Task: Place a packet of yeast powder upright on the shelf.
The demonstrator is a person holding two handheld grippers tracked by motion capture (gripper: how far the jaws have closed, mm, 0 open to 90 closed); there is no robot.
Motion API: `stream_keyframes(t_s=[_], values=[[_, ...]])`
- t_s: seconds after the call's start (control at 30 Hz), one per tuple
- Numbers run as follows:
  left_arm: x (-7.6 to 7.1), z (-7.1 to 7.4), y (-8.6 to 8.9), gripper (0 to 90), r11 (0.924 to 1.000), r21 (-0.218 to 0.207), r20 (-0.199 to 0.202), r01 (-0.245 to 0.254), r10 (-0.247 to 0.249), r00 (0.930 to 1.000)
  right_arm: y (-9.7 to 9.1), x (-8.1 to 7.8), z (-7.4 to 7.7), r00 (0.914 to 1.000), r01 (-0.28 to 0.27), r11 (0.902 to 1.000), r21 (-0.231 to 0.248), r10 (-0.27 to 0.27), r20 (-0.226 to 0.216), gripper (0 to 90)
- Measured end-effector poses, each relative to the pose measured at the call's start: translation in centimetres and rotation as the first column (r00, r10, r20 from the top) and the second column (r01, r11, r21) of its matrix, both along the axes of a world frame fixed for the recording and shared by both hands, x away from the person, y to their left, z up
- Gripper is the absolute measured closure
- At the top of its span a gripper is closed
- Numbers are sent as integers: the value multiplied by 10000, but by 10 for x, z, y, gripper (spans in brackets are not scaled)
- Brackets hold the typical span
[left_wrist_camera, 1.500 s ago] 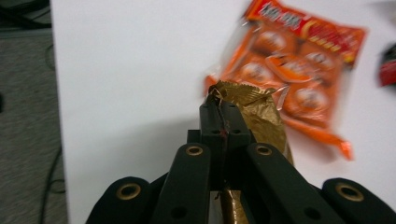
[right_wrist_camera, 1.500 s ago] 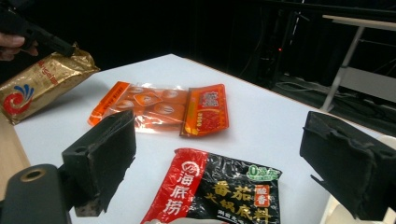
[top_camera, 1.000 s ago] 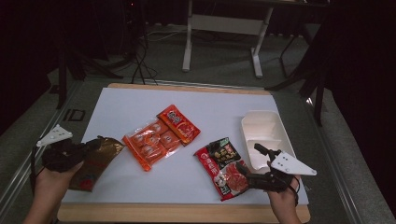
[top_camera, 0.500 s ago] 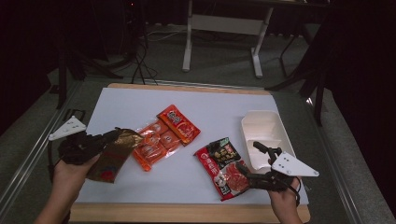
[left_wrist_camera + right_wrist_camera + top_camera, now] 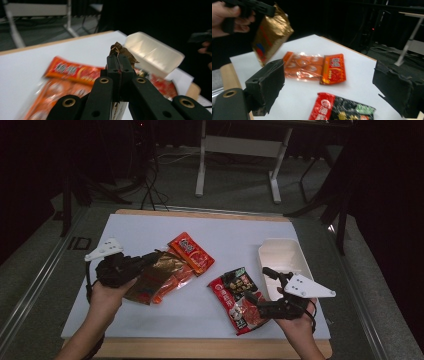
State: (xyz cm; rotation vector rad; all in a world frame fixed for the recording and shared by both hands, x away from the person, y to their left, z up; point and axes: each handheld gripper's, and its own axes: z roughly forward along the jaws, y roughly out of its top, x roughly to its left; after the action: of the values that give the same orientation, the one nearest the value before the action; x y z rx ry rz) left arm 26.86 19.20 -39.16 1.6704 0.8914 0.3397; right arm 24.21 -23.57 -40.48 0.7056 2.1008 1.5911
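Observation:
My left gripper (image 5: 148, 258) is shut on the top edge of a brown-gold snack packet (image 5: 152, 277), which hangs off the table over the clear orange packet (image 5: 175, 279). In the left gripper view the jaws (image 5: 117, 62) pinch the crumpled brown edge (image 5: 123, 50). My right gripper (image 5: 257, 284) stands open just above the red-and-black packet (image 5: 234, 295), with nothing between its pads (image 5: 265, 82). The right gripper view shows the gold packet (image 5: 270, 32) dangling from the left gripper (image 5: 262, 8).
A red-orange packet (image 5: 191, 252) lies beside the clear orange one on the white mat (image 5: 150, 227). A white plastic tub (image 5: 282, 257) stands at the right, just beyond my right gripper. Table legs and dark floor lie past the far edge.
My left gripper has carried the brown-gold packet up off the mat's left side and rightward, over the orange packet. The right gripper has barely shifted and stays open.

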Motion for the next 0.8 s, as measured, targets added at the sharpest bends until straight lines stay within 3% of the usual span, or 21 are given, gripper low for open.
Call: stream_keyframes(t_s=[0.2, 0.33, 0.57, 0.67, 0.8], values=[[6, -1, -22, 900, 9959, -511, 551, 753, -724, 9958, 13, 7, 12, 9987, -519, 9982, 289, 519, 10, 150], [9, -4, -30, 900, 9908, -774, 604, 1108, -1063, 9925, 23, 10, 16, 9966, -816, 9961, 321, 819, -65, 172], [13, -8, -52, 900, 9660, -1486, 866, 2115, -2003, 9759, 48, 24, 19, 9872, -1537, 9876, 331, 1549, -370, 239], [13, -9, -60, 900, 9536, -1839, 1023, 2382, -2225, 9696, 53, 29, 19, 9815, -1816, 9825, 407, 1836, -546, 290], [13, -9, -69, 900, 9427, -2033, 1250, 2645, -2429, 9620, 55, 35, 17, 9778, -1889, 9802, 591, 1934, -812, 376]])
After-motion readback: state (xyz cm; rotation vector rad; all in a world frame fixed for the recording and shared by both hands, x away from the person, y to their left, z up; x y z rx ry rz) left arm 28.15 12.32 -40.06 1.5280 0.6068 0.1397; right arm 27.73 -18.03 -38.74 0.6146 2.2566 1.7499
